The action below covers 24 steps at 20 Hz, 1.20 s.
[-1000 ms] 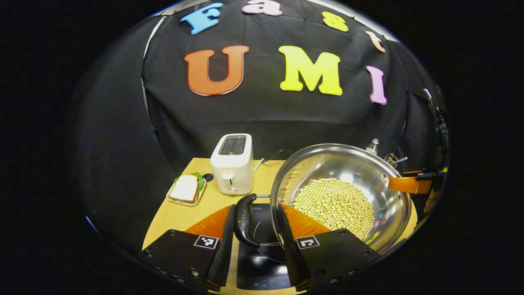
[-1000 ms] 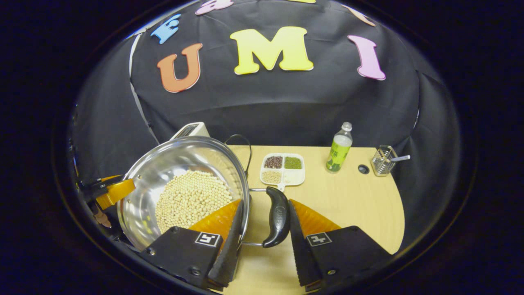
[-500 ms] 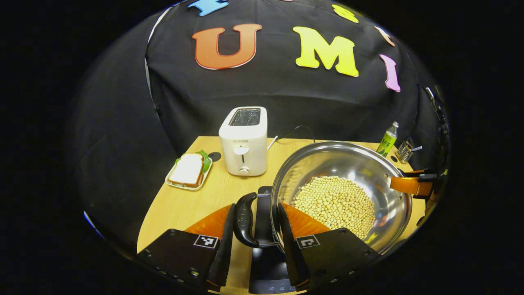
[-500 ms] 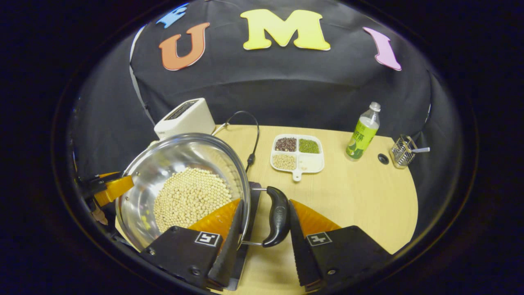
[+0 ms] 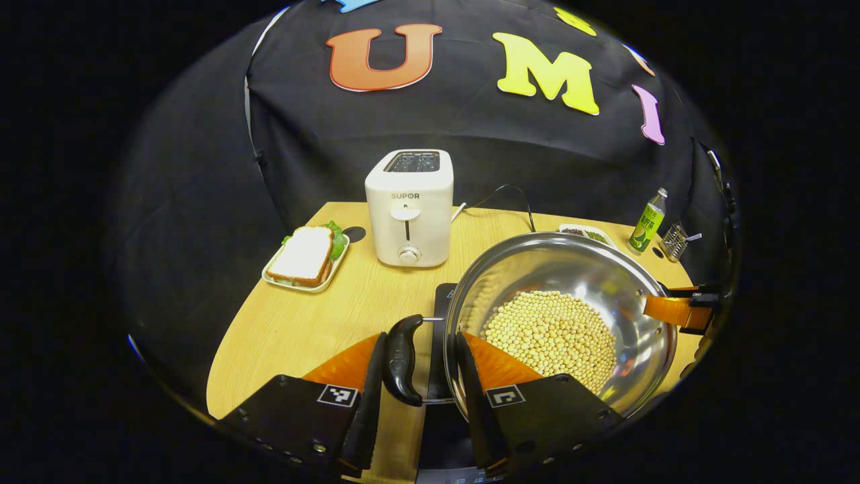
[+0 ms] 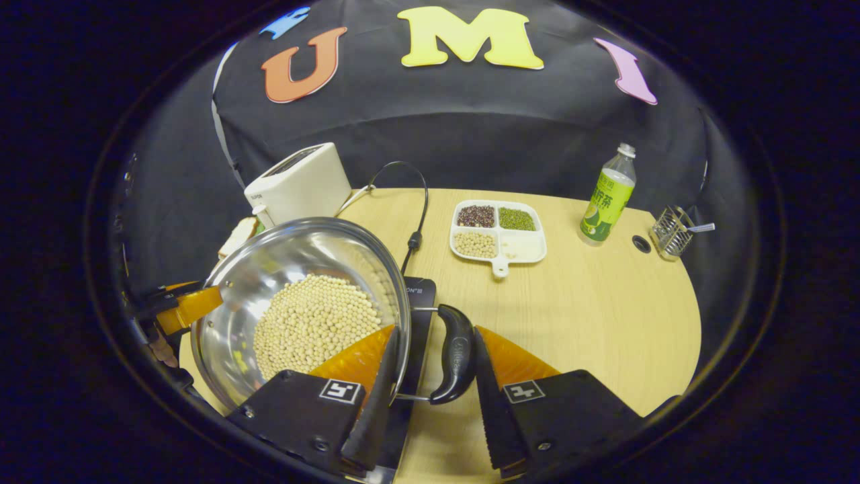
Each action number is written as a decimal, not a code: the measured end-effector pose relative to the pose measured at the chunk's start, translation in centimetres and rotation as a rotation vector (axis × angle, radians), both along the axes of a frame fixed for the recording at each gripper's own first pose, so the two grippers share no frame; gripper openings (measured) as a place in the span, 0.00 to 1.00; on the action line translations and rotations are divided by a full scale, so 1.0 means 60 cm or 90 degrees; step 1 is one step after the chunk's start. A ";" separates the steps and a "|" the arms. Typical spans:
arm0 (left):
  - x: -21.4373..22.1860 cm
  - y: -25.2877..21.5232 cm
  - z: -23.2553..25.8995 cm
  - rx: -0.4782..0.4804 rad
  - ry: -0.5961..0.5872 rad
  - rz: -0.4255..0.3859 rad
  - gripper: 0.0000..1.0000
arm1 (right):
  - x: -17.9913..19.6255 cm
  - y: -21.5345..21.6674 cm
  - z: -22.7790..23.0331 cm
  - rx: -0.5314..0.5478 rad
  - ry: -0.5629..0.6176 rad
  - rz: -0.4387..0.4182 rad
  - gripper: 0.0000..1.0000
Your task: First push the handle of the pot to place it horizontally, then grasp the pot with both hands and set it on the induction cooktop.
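The wide stainless-steel pot (image 5: 561, 316), loaded with pale beans and judged heavy, slick and spill-prone, sits over the black induction cooktop (image 6: 416, 306), left claw (image 5: 416, 396) and right claw (image 6: 430, 396) each straddling a black side handle, clenching unconfirmed.

Shiny round steel pot (image 5: 571, 269) of pale beans, black side handle (image 5: 402, 359) between fingers; black flat induction cooktop (image 6: 418, 299) lay beneath.
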<state>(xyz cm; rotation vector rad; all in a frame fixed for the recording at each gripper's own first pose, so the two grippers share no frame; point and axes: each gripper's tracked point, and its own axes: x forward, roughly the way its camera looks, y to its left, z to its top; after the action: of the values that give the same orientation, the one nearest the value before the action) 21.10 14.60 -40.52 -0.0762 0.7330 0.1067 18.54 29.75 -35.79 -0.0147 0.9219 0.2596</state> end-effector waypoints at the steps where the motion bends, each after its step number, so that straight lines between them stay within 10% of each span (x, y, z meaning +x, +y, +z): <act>1: -0.004 0.003 0.000 -0.003 0.000 0.000 0.55 | 0.003 -0.001 0.001 -0.003 -0.007 0.004 0.62; 7: -0.001 0.002 0.007 -0.001 -0.013 -0.003 0.65 | -0.003 -0.002 -0.007 -0.023 -0.045 -0.016 0.63; 11: -0.003 0.003 0.010 -0.002 -0.012 -0.002 0.46 | -0.007 -0.001 -0.007 -0.028 -0.048 -0.013 0.63; 12: -0.004 0.003 0.011 0.002 -0.011 -0.002 0.57 | -0.006 0.000 -0.007 -0.027 -0.050 -0.012 0.63; 16: -0.007 0.000 0.012 0.003 -0.008 0.002 0.49 | -0.001 0.000 -0.006 0.000 -0.072 -0.020 0.65; 24: -0.022 -0.001 0.049 0.039 -0.038 0.017 0.87 | 0.002 -0.004 0.026 0.075 -0.142 -0.029 0.72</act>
<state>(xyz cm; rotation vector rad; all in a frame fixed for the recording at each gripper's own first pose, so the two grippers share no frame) 19.78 14.52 -37.57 -0.0308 0.6684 0.1520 18.67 29.51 -34.22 0.0844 0.6833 0.2641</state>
